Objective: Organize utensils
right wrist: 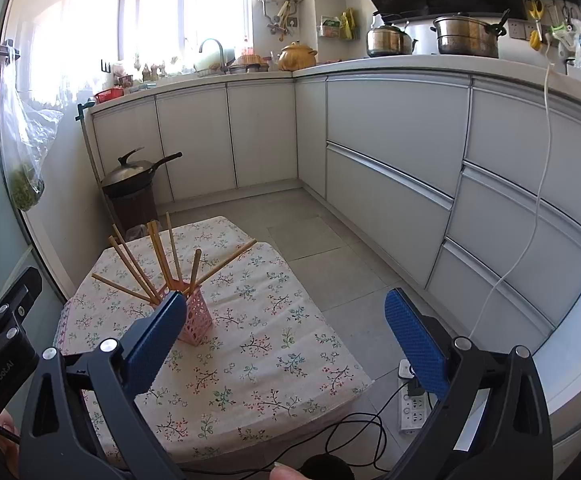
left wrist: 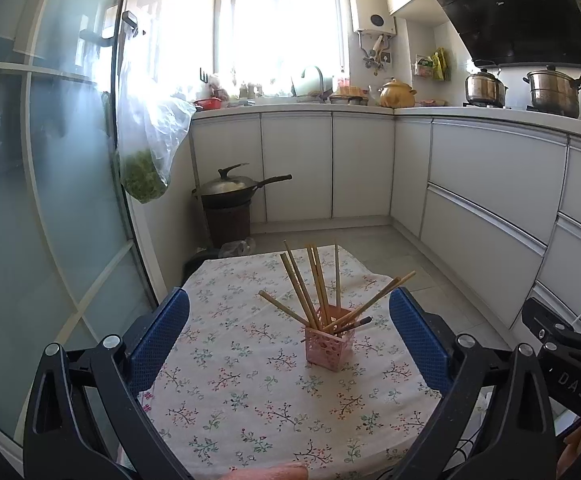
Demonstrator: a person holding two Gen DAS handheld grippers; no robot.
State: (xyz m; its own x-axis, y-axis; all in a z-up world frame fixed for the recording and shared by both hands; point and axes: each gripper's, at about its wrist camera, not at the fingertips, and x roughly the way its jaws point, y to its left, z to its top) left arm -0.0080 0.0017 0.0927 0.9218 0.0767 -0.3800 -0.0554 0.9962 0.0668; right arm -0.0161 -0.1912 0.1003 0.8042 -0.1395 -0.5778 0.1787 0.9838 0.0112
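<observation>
A pink lattice holder (left wrist: 327, 340) stands upright on a low table covered by a floral cloth (left wrist: 250, 392). Several wooden chopsticks (left wrist: 310, 292) fan out of it, and one dark-tipped stick (left wrist: 352, 325) leans low to the right. My left gripper (left wrist: 289, 304) is open, its blue pads wide apart on either side of the holder, nothing between them. In the right wrist view the holder (right wrist: 196, 318) and chopsticks (right wrist: 158, 260) sit left of centre, partly behind the left pad. My right gripper (right wrist: 286, 304) is open and empty, over the cloth (right wrist: 258, 368).
White kitchen cabinets (right wrist: 390, 168) run along the back and right. A lidded wok (left wrist: 230, 188) rests on a dark bin by the wall. A plastic bag of greens (left wrist: 146, 152) hangs from the glass door. A power strip (right wrist: 410, 404) and cables lie on the floor.
</observation>
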